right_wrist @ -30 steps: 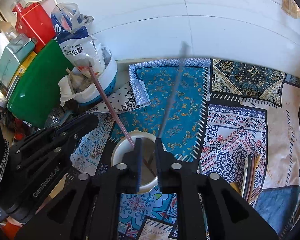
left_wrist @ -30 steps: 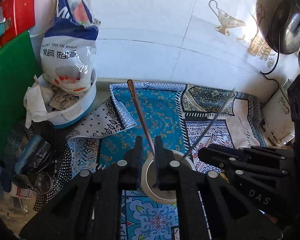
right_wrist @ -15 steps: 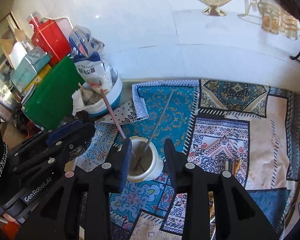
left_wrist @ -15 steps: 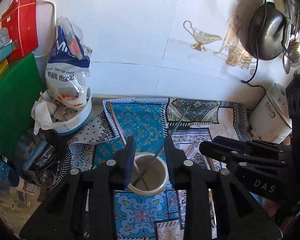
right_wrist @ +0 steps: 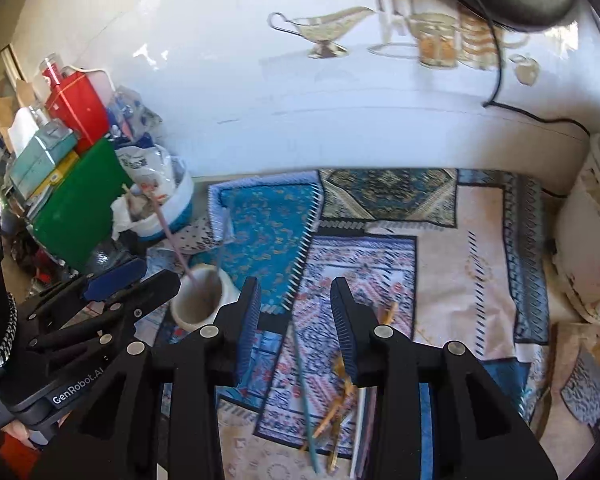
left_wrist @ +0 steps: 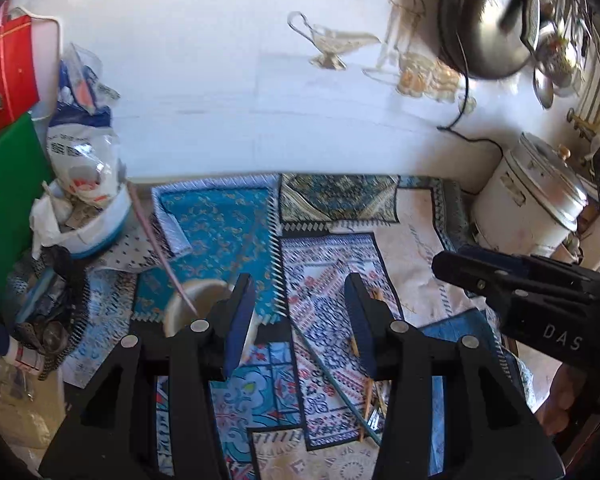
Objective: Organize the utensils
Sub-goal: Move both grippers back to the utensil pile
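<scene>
1. While the left gripper [left_wrist: 300, 312] hangs over the patterned cloth [left_wrist: 332, 264] in the left wrist view, its jaws are opening with nothing between them. The white cup [left_wrist: 188, 300] sits just to its left, partly behind the left finger. A pink chopstick [left_wrist: 160, 248] leans out of the cup toward the far left, so the cup serves as the holder. Loose utensils [left_wrist: 364, 396] lie scattered on the cloth below the right finger, likely the next pick.

2. Seen from the right wrist, the right gripper [right_wrist: 296, 320] is empty too, jaws widening over the loose utensils [right_wrist: 336, 404], a teal stick [right_wrist: 304, 392] just below the gap. The white cup [right_wrist: 200, 300] stands to its left, near the left gripper [right_wrist: 116, 284].
</scene>
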`<state>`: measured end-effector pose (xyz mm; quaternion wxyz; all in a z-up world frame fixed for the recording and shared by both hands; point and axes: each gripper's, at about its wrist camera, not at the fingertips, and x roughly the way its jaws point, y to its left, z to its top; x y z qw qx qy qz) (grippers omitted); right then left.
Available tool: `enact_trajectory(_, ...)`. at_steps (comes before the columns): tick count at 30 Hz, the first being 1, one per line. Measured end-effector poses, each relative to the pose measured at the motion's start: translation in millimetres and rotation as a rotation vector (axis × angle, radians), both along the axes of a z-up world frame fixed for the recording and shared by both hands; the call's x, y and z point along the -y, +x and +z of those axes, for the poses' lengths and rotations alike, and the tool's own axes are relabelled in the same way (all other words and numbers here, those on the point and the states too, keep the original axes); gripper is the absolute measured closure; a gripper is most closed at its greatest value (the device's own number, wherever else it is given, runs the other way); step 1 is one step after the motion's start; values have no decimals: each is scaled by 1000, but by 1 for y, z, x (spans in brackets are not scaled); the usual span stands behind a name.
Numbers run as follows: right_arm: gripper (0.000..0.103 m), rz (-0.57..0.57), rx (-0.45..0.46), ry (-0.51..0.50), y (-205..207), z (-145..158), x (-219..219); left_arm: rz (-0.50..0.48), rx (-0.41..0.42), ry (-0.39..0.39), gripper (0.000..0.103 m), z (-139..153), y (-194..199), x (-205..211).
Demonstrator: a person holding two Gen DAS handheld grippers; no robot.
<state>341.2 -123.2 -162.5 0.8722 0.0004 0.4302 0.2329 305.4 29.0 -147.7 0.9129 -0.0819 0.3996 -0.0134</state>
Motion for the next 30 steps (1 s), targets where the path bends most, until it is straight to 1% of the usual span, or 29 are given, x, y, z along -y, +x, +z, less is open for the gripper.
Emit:
enact_trajectory(4, 70, -40, -39, -28, 1, -17, 25, -39, -71, -8, 58, -24, 7, 23)
enact_trajectory(10, 70, -89, -109, -73, 3, -50, 56, -90, -197, 6, 58, -69, 21, 51)
enact_trajectory(12, 70, -96, -137, -87, 3, -63, 62, -73, -242, 37, 58, -88, 27, 55)
enact_trajectory(13, 70, -98, -153, -89, 4, -70, 65, -66, -259, 38, 58, -97, 28, 56)
enact_trajectory(17, 70, -100, -212, -103, 4, -95, 70, -33, -339, 23, 58, -131, 33, 52)
enact_trajectory(21, 70, -96, -281, -102, 8, -121, 70, -30, -403, 10, 58, -154, 32, 52)
enact_trajectory(23, 70, -88, -313, -93, 11, -131, 70, -28, -428, -5, 61, -161, 31, 52)
enact_trajectory(25, 70, -82, -347, -86, 15, -141, 70, -24, -446, -16, 68, -168, 30, 52)
enact_trajectory(28, 70, -76, -372, -88, 19, -154, 68, -22, -463, -1, 74, -177, 28, 55)
enact_trajectory(30, 70, -72, -372, -99, 23, -158, 65, -28, -456, 7, 76, -177, 27, 57)
